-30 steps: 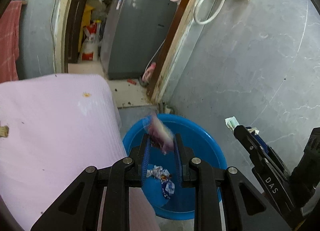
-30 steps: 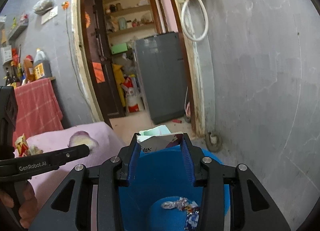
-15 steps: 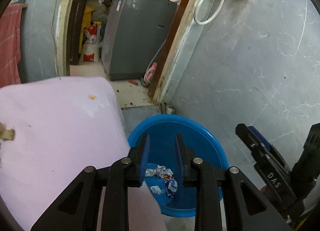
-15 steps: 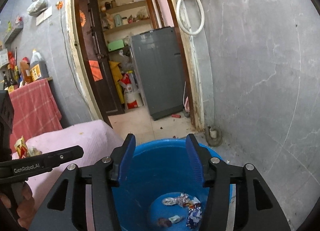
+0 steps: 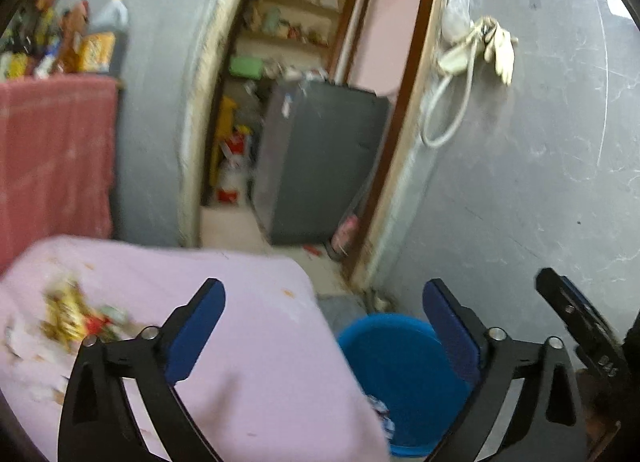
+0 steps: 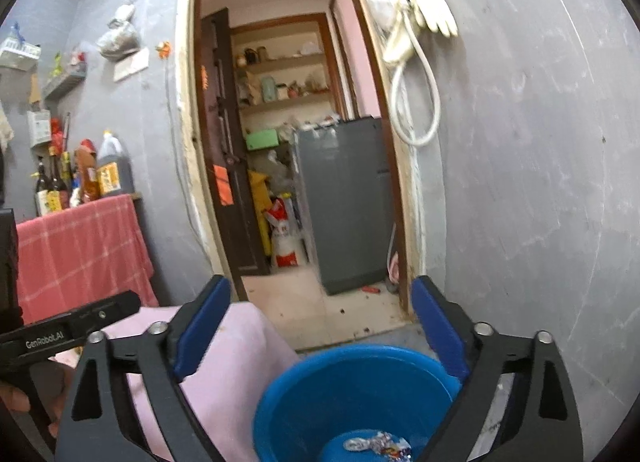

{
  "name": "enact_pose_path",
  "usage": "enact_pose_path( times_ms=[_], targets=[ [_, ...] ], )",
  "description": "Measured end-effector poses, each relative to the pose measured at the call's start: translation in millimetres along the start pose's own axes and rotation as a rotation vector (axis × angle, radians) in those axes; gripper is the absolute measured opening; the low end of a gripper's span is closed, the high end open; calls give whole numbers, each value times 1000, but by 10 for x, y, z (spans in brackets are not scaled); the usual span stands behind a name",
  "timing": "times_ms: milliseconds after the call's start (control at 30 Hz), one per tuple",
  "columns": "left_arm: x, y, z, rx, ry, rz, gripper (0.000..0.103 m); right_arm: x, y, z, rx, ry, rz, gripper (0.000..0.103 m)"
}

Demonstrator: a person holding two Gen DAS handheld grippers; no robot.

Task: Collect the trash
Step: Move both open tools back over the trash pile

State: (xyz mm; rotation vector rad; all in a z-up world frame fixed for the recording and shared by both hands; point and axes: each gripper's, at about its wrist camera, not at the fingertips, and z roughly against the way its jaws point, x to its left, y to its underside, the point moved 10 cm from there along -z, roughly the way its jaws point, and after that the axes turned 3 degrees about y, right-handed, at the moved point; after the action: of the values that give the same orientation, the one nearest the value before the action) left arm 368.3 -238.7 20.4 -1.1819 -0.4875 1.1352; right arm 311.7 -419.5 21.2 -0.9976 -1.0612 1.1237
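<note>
A blue plastic bucket (image 5: 396, 366) stands on the floor beside the pink-covered table (image 5: 248, 326); it also shows in the right wrist view (image 6: 352, 390) with crumpled wrappers (image 6: 380, 444) at its bottom. My left gripper (image 5: 324, 318) is wide open and empty, raised above the table's right edge. My right gripper (image 6: 320, 322) is wide open and empty, above the bucket. A blurred pile of yellow and red wrappers (image 5: 76, 318) lies on the table at the left.
A grey wall (image 6: 540, 182) rises right of the bucket. A doorway leads to a grey fridge (image 6: 344, 206). A red checked cloth (image 6: 80, 250) with several bottles stands at the left. The other gripper shows at the left edge (image 6: 60, 338).
Both grippers have opened wide and lifted up from the bucket. The trash they held a second ago now lies in the bucket. The left view has swung left toward the table.
</note>
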Motion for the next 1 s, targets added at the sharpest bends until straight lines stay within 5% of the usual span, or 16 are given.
enact_pose_path(
  times_ms=[300, 1000],
  targets=[
    [496, -205, 699, -141, -120, 1, 101, 556, -172, 220, -62, -76, 28, 103],
    [1950, 49, 1755, -200, -436, 45, 101, 1947, 105, 108, -77, -292, 101, 103]
  ],
)
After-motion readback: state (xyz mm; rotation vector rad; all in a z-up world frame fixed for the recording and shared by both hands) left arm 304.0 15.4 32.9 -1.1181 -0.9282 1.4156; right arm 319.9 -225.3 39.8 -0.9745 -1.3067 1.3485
